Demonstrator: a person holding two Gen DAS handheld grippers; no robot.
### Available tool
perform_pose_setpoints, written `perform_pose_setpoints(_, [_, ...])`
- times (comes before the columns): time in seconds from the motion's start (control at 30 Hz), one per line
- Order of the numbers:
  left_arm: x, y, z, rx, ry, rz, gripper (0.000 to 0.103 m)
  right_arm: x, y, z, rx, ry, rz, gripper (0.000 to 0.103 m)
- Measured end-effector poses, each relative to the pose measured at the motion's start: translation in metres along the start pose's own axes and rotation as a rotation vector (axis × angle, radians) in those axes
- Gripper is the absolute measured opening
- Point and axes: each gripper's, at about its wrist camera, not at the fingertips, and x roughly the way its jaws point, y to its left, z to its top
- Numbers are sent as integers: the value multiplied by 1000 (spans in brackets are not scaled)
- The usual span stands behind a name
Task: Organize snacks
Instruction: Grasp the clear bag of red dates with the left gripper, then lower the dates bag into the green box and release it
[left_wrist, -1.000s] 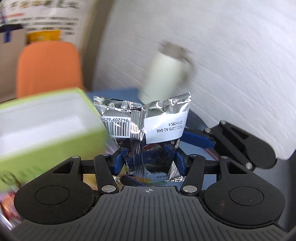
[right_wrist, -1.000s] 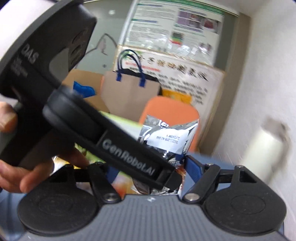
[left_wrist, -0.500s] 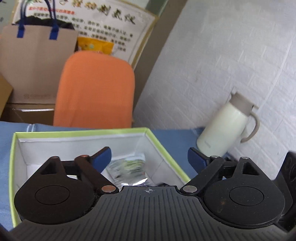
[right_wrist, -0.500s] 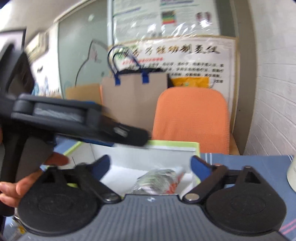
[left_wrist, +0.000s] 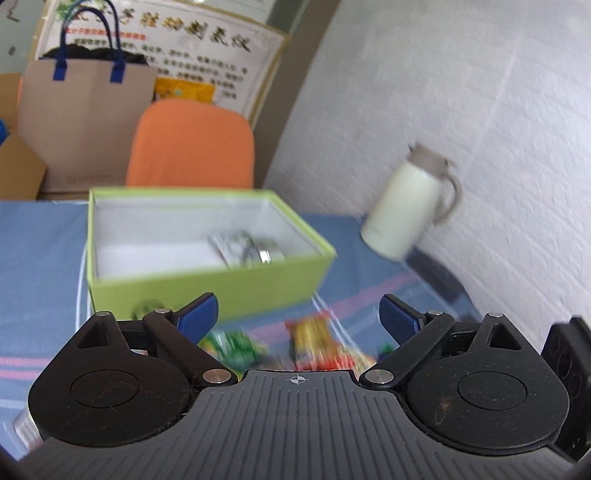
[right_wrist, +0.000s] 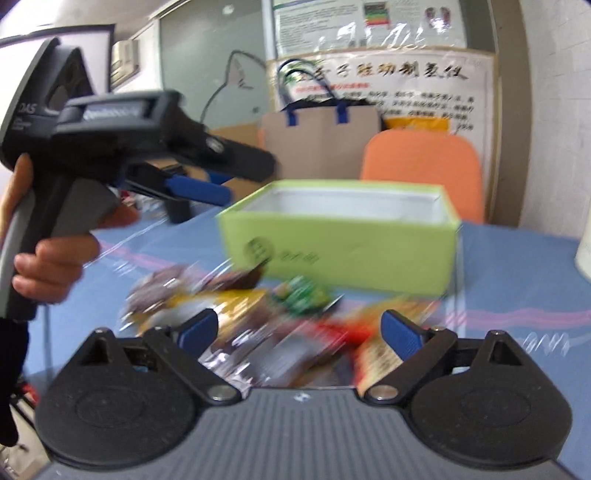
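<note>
A lime-green box stands open on the blue tablecloth, with a silver snack packet lying inside it. My left gripper hangs in front of the box, jaws opening, with nothing between them. Below it lie a green packet and a yellow-red packet, blurred. My right gripper is open and empty above a pile of loose snacks in front of the box. In the right wrist view a hand holds the left gripper at the left, above the table.
A cream thermos jug stands to the right of the box near the white brick wall. Behind the table are an orange chair and a brown paper bag with blue handles.
A second ago a silver packet was gripped above the box. It now lies inside the box. Both grippers have opened and pulled back to the snacks in front of the box.
</note>
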Motion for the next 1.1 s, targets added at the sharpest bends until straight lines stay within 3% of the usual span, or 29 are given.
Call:
perform_pose_setpoints(0.13, [10,-19,-37,45,96,4,72,9,18,-11,-10,34,-7,94])
perform_pose_setpoints(0.3, [28,-19,-60,40,191,21,61,21,21,-24,35,50,-16,94])
perform_pose_setpoints(0.37, [33,-19,-64,33,201,16,56,22,24,-27,34,39,-32,94])
perform_pose_setpoints(0.43, [35,-20,-67,36,213,18,35,23,28,-26,13,41,-45,90])
perform_pose_setpoints(0.57, [21,-19,-69,8,190,24,30,11,32,-20,25,24,-18,80])
perform_pose_setpoints(0.73, [3,-15,-43,-56,137,-39,30,2,42,13,-81,-77,-80,78])
perform_pose_setpoints(0.9, [5,-2,0,-79,75,-23,29,20,26,51,-90,-109,-71,78])
perform_pose_setpoints(1.1, [18,25,72,-92,-23,-8,29,61,-4,119,-133,-158,-53,78])
